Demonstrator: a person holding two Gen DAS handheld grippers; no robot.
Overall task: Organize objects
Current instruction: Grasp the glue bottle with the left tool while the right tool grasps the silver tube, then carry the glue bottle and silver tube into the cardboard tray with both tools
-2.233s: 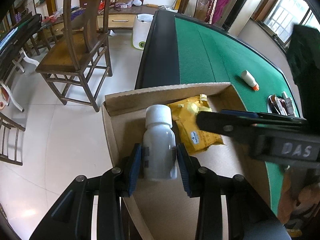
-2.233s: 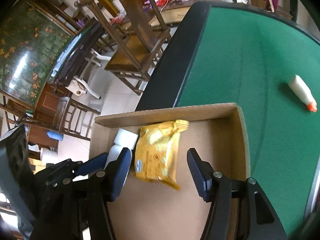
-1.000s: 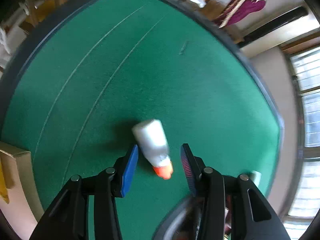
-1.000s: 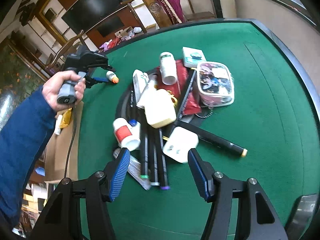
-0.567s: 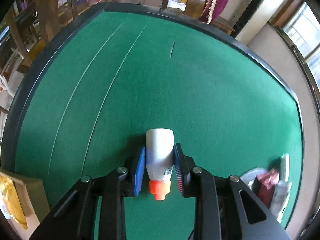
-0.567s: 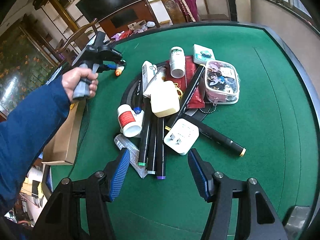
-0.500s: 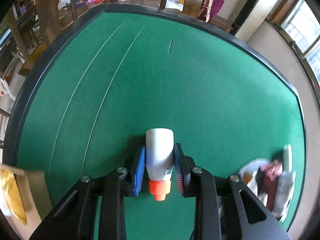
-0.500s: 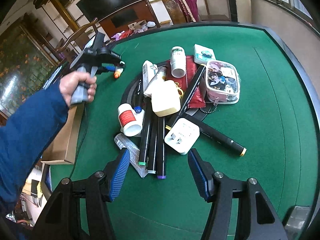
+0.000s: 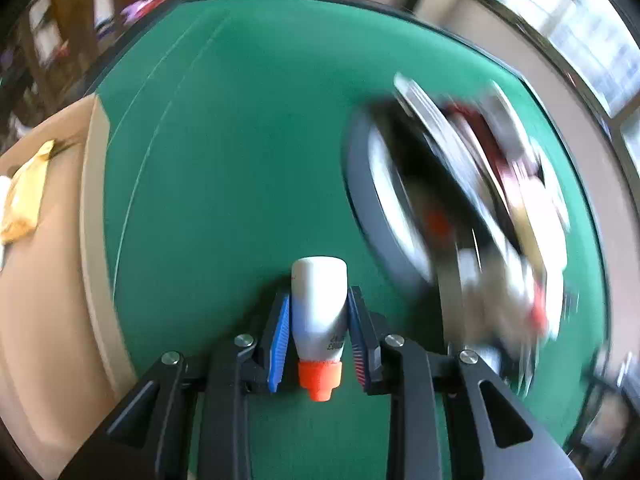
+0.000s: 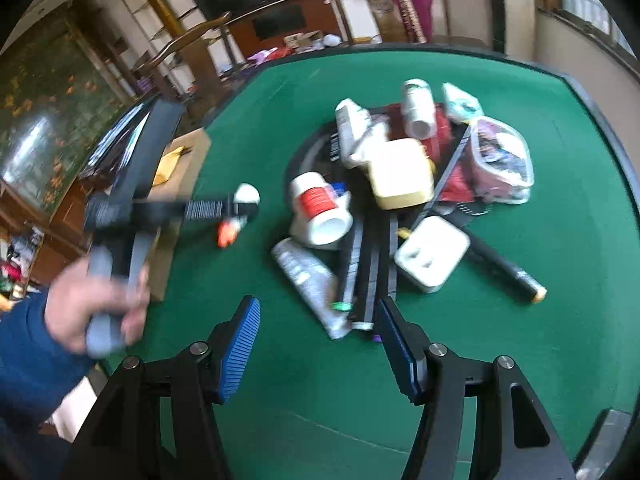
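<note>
My left gripper [image 9: 319, 334] is clamped on the small white bottle [image 9: 319, 312], held above the green table [image 9: 240, 140]; its long axis runs along the fingers, orange cap [image 9: 320, 376] back toward my hand and flat base pointing away. The cardboard box [image 9: 44, 248] sits off to its left. My right gripper [image 10: 318, 346] hangs with jaws apart and nothing between them, near the pile of objects [image 10: 400, 184].

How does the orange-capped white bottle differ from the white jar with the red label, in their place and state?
The orange-capped white bottle is clamped in the left gripper, above the green felt; the white jar with the red label lies on its side in the pile, touched by no gripper. The bottle is slim with a pointed orange cap; the jar is wider, with a red label. Both bodies are white plastic.
</note>
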